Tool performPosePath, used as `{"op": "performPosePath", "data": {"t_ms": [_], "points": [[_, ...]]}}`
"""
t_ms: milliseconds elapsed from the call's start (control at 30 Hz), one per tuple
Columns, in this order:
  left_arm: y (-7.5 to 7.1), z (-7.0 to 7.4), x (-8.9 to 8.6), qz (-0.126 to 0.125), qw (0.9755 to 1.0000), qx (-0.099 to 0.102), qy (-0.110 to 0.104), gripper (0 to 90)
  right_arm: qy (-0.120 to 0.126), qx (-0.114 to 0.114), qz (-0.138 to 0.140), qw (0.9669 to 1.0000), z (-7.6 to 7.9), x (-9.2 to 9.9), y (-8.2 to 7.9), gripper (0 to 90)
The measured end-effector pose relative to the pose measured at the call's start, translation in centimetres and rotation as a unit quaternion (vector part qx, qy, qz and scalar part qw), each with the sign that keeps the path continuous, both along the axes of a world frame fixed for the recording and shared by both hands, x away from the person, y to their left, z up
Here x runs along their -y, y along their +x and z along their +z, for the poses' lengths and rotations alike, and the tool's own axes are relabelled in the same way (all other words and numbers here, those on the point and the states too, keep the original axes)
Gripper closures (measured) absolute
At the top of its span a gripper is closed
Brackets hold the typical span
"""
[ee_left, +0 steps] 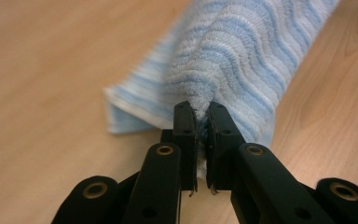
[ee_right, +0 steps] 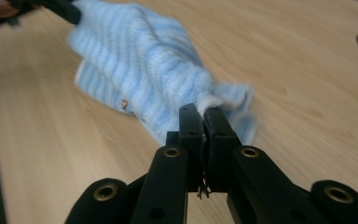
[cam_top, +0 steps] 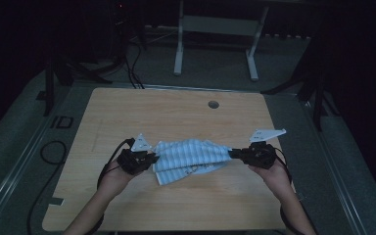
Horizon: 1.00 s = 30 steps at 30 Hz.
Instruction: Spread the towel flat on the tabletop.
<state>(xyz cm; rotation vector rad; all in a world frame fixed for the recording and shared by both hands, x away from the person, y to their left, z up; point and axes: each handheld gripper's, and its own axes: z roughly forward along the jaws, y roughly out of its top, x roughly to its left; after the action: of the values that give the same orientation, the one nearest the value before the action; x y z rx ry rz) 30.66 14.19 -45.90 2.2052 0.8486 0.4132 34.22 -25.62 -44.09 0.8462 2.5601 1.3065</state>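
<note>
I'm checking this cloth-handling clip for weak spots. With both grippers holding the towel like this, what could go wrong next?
Both grips look thin: the left gripper and right gripper pinch only a bunched edge of the blue striped towel, so a harder pull might slip it free. The towel's lower fold seems to sag onto the table and may drag or unfold unevenly.

High view is dim and underexposed with a bluish cast; the surroundings beyond the wooden table (cam_top: 176, 112) fall to near black, shadows under the hands are faint, and detail is soft and grainy. Both gripper views are much brighter and warm-toned with even light and no glare, sharpest at the jaws. In the left gripper view the blue striped towel (ee_left: 242, 60) softens away from the jaws, and in the right gripper view the towel ahead of the jaws is smeared with motion blur.
</note>
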Motion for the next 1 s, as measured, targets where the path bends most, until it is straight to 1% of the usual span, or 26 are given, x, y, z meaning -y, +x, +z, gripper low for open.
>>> {"op": "performPosePath", "data": {"t_ms": [33, 67, 133, 167, 200, 233, 267, 300, 333, 400, 433, 467, 500, 533, 567, 600, 633, 667, 700, 733, 800, 833, 900, 933, 967, 1000], "points": [[-0.4, 0.4, 0.0, -0.008, 1.0000, 0.003, 0.003, 84.5, 0.004, 0.001, 0.003, 1.0000, 0.3, -0.1, -0.5, 87.4], [-0.8, 0.6, -0.1, -0.018, 0.9998, -0.002, 0.006, 84.4, 0.007, 0.005, 0.005, 1.0000, 0.6, -0.1, -1.1, 87.4], [-1.8, 0.3, -0.2, -0.041, 0.9988, -0.021, 0.018, 83.9, 0.015, -0.006, 0.014, 0.9998, 0.4, -0.3, -2.5, 87.3], [-2.4, -0.2, -0.2, -0.054, 0.9976, -0.035, 0.027, 83.6, 0.005, -0.003, 0.017, 0.9998, 0.0, -0.4, -3.4, 87.2], [-3.1, -0.9, -0.2, -0.062, 0.9966, -0.040, 0.036, 83.6, -0.002, -0.006, 0.017, 0.9998, -0.6, -0.6, -4.2, 87.2], [-3.6, -1.6, -0.3, -0.070, 0.9952, -0.049, 0.048, 83.4, -0.004, -0.016, 0.021, 0.9996, -1.4, -0.7, -5.0, 87.2], [-4.2, -2.3, -0.4, -0.079, 0.9934, -0.061, 0.056, 83.4, -0.013, -0.025, 0.024, 0.9993, -2.3, -0.9, -5.7, 87.1], [-4.6, -3.0, -0.4, -0.082, 0.9925, -0.069, 0.060, 83.3, -0.028, -0.029, 0.020, 0.9990, -3.4, -1.1, -6.4, 87.1], [-5.0, -3.7, -0.4, -0.083, 0.9913, -0.080, 0.065, 83.3, -0.044, -0.039, 0.024, 0.9980, -4.4, -1.4, -7.1, 87.0], [-5.7, -5.0, -0.4, -0.092, 0.9885, -0.094, 0.075, 83.3, -0.065, -0.062, 0.029, 0.9955, -6.5, -2.0, -8.1, 87.0], [-5.9, -5.5, -0.4, -0.092, 0.9881, -0.100, 0.073, 83.2, -0.081, -0.069, 0.034, 0.9937, -7.3, -2.2, -8.5, 87.0], [-6.0, -6.0, -0.5, -0.093, 0.9873, -0.105, 0.075, 83.3, -0.090, -0.074, 0.035, 0.9926, -7.9, -2.4, -8.8, 87.0], [-6.0, -6.3, -0.6, -0.087, 0.9878, -0.104, 0.077, 83.3, -0.087, -0.083, 0.036, 0.9921, -8.4, -2.5, -9.0, 87.0], [-6.0, -6.5, -0.8, -0.080, 0.9884, -0.108, 0.070, 83.3, -0.086, -0.090, 0.035, 0.9916, -8.7, -2.5, -9.1, 87.0], [-6.0, -6.6, -0.9, -0.080, 0.9885, -0.111, 0.063, 83.3, -0.086, -0.094, 0.034, 0.9913, -8.9, -2.5, -9.1, 87.0], [-6.0, -6.8, -1.0, -0.083, 0.9879, -0.115, 0.062, 83.1, -0.083, -0.105, 0.038, 0.9903, -9.1, -2.5, -9.2, 86.2], [-5.9, -6.8, -1.1, -0.088, 0.9870, -0.121, 0.059, 82.3, -0.085, -0.118, 0.046, 0.9882, -9.3, -2.7, -9.2, 83.4], [-5.8, -6.6, -1.4, -0.093, 0.9859, -0.129, 0.052, 80.6, -0.090, -0.122, 0.047, 0.9873, -9.4, -2.7, -9.2, 75.7], [-5.7, -6.3, -1.7, -0.086, 0.9860, -0.136, 0.044, 75.7, -0.091, -0.127, 0.046, 0.9866, -9.3, -2.7, -9.1, 71.8], [-5.4, -5.8, -2.2, -0.074, 0.9875, -0.133, 0.042, 65.9, -0.086, -0.128, 0.046, 0.9869, -9.0, -2.5, -8.9, 71.5], [-4.9, -4.8, -3.1, -0.057, 0.9901, -0.123, 0.037, 63.4, -0.072, -0.122, 0.032, 0.9894, -7.9, -2.0, -8.2, 66.0], [-4.6, -4.4, -3.4, -0.043, 0.9914, -0.119, 0.034, 59.8, -0.064, -0.119, 0.028, 0.9905, -7.2, -1.9, -7.8, 64.4], [-3.8, -3.9, -3.9, -0.023, 0.9919, -0.119, 0.037, 52.2, -0.054, -0.097, 0.014, 0.9938, -5.8, -1.7, -7.1, 62.3], [-3.2, -3.7, -4.1, -0.016, 0.9917, -0.121, 0.041, 51.5, -0.051, -0.087, 0.009, 0.9949, -5.0, -1.7, -6.5, 61.5], [-3.2, -3.7, -4.1, -0.016, 0.9917, -0.121, 0.041, 48.9, -0.049, -0.077, 0.001, 0.9958, -4.2, -1.8, -5.6, 61.2], [-2.1, -3.8, -4.0, -0.007, 0.9910, -0.129, 0.036, 45.1, -0.046, -0.071, -0.012, 0.9963, -3.8, -2.0, -4.8, 61.7]]}}
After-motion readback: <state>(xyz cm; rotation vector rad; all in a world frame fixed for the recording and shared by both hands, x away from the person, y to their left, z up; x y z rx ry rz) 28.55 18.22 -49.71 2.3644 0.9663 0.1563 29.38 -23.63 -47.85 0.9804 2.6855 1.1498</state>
